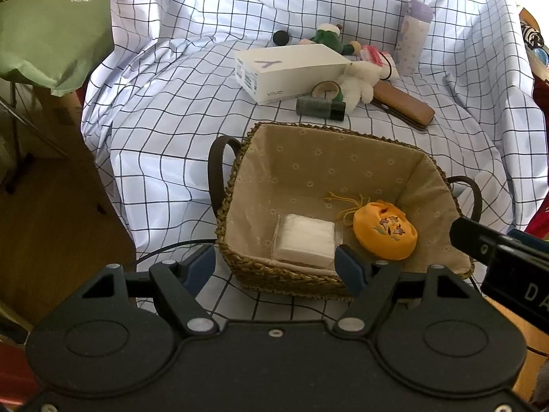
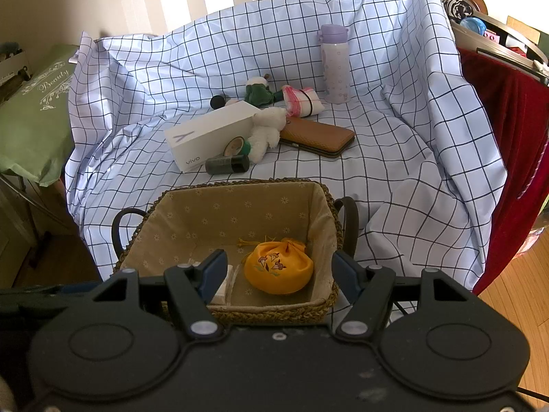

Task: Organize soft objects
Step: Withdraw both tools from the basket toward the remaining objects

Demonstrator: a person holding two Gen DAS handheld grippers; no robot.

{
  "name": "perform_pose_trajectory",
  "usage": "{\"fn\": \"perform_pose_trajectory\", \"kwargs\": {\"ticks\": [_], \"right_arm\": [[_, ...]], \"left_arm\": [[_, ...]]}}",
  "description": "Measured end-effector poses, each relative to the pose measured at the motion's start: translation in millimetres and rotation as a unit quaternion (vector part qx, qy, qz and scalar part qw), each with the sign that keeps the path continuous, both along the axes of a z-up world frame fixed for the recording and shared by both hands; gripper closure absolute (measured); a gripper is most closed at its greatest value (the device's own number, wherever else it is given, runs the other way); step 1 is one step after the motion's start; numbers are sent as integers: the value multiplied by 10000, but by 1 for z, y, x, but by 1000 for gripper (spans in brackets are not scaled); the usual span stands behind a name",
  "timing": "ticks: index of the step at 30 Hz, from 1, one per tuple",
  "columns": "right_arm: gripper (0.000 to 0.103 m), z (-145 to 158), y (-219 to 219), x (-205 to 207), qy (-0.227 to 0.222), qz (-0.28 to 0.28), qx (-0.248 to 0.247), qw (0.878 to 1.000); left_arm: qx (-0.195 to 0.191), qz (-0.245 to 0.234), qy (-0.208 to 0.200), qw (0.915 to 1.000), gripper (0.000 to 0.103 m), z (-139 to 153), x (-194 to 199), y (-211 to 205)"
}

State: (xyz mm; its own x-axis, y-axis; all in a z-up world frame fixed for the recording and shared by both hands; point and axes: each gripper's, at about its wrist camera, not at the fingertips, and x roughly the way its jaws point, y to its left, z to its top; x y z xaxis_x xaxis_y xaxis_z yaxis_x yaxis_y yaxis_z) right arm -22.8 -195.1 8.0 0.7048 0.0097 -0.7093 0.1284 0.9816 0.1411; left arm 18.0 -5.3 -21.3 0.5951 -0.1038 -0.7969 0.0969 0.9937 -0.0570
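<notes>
Both grippers hover at the near rim of the woven basket, fingers spread and gripping nothing. The left gripper faces the white tissue pack; the right gripper faces the orange pouch. Both lie inside the basket.

Left gripper & right gripper: both angled downward, jaws apart, nothing between pads, side by side

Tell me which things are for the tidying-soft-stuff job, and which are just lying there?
For the job: basket, orange pouch, tissue pack, white plush, green plush, pink cloth roll.
Lying about: phone box, bottle, brown wallet.
</notes>
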Motion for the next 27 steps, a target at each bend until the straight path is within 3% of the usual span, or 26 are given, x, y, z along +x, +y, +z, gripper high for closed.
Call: {"fn": "perform_pose_trajectory", "kwargs": {"ticks": [27], "right_arm": [[36,-3,-3,-1,41,-4,13,10000]], "left_arm": [[66,111,-57,9999,30,3,2,4]]}}
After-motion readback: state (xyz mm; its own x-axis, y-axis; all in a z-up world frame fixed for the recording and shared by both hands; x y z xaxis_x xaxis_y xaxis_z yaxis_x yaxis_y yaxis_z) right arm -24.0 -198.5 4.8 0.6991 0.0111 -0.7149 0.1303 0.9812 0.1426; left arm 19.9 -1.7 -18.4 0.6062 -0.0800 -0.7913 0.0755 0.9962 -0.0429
